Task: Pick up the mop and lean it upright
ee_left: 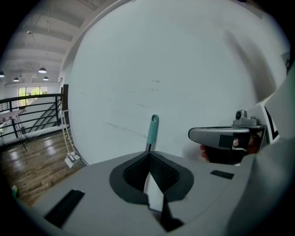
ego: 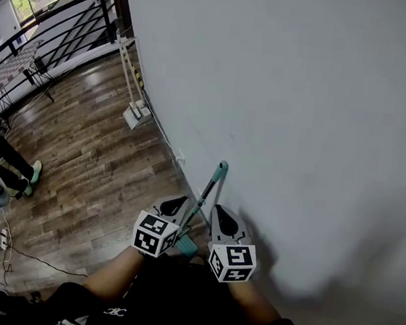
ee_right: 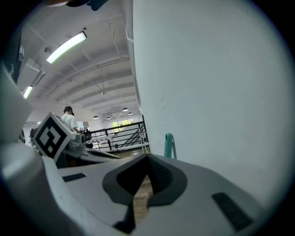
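Observation:
The mop stands upright against the white wall, its teal grip at the top and its thin silver pole running down between my two grippers. A teal fitting sits lower on the pole. My left gripper is shut with its pads together. In the left gripper view the teal grip rises just past the left gripper, and I see nothing between the pads. My right gripper is shut and empty. In the right gripper view the teal grip stands right of the right gripper.
A wooden floor spreads out to the left. A white stand leans at the wall's foot. A black railing runs along the back left. A person's leg and shoe and cables are at the far left.

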{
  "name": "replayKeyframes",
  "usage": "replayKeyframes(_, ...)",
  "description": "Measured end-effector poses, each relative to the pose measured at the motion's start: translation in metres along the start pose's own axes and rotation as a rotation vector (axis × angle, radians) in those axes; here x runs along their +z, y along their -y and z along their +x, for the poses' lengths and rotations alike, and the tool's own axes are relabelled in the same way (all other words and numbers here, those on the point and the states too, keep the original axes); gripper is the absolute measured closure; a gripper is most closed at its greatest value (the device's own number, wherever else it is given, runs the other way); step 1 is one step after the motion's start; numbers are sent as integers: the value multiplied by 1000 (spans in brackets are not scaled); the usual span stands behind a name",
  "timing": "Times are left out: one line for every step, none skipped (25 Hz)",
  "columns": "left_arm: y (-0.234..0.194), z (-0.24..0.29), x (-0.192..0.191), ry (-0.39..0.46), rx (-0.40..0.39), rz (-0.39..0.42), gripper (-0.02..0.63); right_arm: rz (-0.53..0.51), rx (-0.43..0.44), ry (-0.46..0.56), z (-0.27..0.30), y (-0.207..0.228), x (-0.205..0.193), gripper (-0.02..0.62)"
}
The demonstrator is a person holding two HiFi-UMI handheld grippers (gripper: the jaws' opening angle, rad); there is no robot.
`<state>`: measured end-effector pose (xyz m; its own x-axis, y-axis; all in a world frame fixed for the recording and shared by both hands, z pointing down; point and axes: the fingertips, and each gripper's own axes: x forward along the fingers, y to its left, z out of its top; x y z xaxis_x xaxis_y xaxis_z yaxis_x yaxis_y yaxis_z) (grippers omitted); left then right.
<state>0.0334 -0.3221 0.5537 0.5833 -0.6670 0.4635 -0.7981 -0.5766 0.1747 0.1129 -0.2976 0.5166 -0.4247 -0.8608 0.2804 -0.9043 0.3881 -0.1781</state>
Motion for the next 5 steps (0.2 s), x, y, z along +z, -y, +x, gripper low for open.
replayKeyframes(0, -1, -1, -2, 0, 1, 611, 0, -1, 2, 0, 0, 1, 583)
replayKeyframes(0, -1, -1, -3, 0, 1, 610, 0, -2, 3, -1, 0, 1, 583)
replayKeyframes(0, -2, -2, -6, -1, 0, 611, 0, -3, 5, -2, 0, 2, 583)
replayKeyframes(0, -3, -3, -9, -2, -1, 611, 0, -4, 6, -4, -1, 3, 583)
replayKeyframes(0, -4, -4, -13, -4, -3, 611, 0, -5, 8, -5, -1, 3, 583)
